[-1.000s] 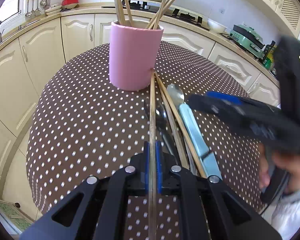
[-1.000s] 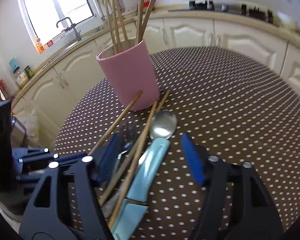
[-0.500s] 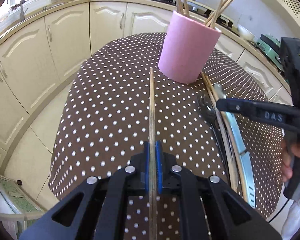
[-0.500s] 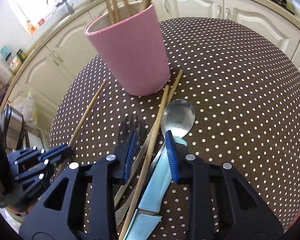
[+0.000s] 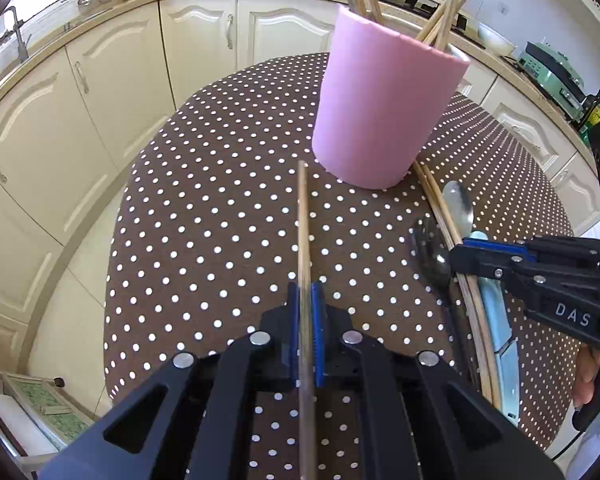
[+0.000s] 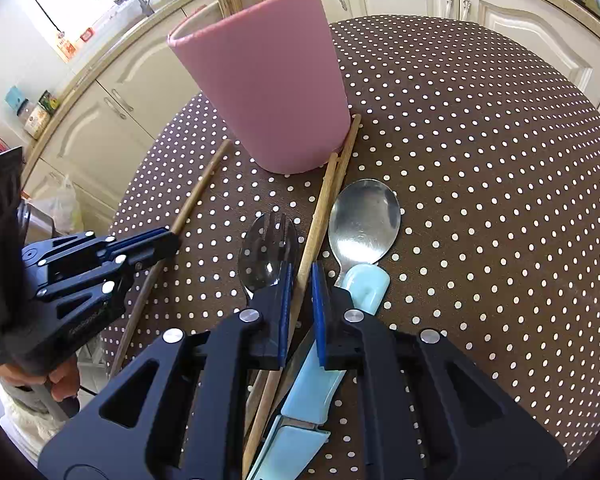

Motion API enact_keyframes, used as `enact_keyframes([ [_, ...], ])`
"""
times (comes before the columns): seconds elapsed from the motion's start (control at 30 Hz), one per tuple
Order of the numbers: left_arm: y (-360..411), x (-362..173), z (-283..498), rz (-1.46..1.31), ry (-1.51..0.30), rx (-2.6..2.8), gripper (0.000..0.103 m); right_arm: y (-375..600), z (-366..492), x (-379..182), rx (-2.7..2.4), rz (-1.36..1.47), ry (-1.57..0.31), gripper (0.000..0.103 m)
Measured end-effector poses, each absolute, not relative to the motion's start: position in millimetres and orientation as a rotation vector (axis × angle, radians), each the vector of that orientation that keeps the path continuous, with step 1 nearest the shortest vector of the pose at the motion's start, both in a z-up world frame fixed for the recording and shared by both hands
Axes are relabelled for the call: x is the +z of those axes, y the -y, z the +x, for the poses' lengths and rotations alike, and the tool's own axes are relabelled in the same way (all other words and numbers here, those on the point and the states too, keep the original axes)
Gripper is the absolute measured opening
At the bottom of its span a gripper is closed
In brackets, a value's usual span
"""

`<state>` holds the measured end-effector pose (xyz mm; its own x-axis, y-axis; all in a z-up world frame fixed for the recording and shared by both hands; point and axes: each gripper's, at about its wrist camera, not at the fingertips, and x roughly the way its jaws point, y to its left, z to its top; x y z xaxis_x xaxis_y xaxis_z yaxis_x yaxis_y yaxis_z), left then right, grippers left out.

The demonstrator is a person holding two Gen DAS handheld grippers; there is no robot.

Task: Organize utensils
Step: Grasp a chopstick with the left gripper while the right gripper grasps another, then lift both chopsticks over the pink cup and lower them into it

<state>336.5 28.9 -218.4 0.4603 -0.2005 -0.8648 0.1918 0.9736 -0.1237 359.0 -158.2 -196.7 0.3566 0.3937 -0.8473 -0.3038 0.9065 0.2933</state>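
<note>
A pink cup [image 5: 380, 112] [image 6: 268, 80] with several chopsticks in it stands on the dotted brown table [image 6: 480, 160]. My left gripper [image 5: 305, 288] [image 6: 172, 240] is shut on one wooden chopstick [image 5: 303, 220] [image 6: 200, 192], whose far tip points to the left of the cup's base. My right gripper [image 6: 300, 272] [image 5: 456, 256] is low over the utensil pile. Its jaws are closing around a chopstick [image 6: 320, 208] that lies between them, with a thin gap still showing on the right side. A second chopstick [image 6: 348, 144] lies alongside it.
A steel fork [image 6: 266, 240] lies just left of the right gripper's fingers. A spoon [image 6: 364, 216] with a light-blue handle lies just right of them, and a light-blue knife [image 6: 312, 392] sits under the gripper. Cream kitchen cabinets [image 5: 100, 92] ring the round table.
My left gripper has carried its chopstick to the left, away from the pile. The right gripper has come down over the pile and its jaws have narrowed from wide to close around one chopstick.
</note>
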Motion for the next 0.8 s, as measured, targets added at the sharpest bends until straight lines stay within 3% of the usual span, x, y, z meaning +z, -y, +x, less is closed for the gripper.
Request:
enact_keyframes([
  [0.5, -33, -211, 323, -0.055, -1.018, -0.237, 0.006, 195, 344, -198, 0.479, 0.167, -1.114, 0.009],
  [0.8, -31, -174, 298, -0.105, -0.845, -0.301, 0.006, 204, 319, -172, 0.506, 0.175, -0.992, 0.008],
])
